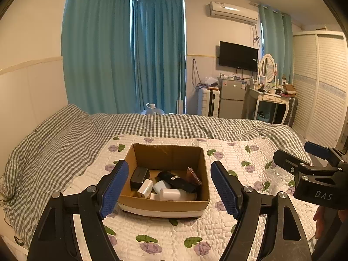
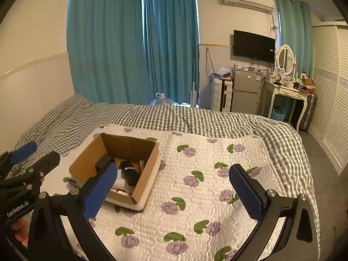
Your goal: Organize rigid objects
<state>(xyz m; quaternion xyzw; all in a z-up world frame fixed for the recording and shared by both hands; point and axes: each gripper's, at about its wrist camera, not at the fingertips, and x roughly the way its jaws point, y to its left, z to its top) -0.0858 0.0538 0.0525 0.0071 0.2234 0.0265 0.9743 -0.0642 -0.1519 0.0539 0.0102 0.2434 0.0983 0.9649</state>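
Observation:
An open cardboard box (image 1: 167,203) sits on a floral quilt on the bed. It holds a black adapter (image 1: 139,177), a white charger (image 1: 145,188), a black cylinder (image 1: 177,181), a brown wallet (image 1: 194,176) and white bottles (image 1: 170,193). My left gripper (image 1: 169,188) is open and empty, hovering just in front of the box. My right gripper (image 2: 174,190) is open and empty over the quilt, to the right of the box (image 2: 148,174). The right gripper also shows in the left wrist view (image 1: 304,163).
The floral quilt (image 2: 206,195) lies over a grey checked sheet (image 1: 65,143). Beyond the bed stand teal curtains (image 1: 121,54), a water jug (image 1: 152,108), a small fridge (image 1: 231,96), a wall TV (image 1: 238,56), a dressing table (image 1: 269,97) and a white wardrobe (image 1: 322,82).

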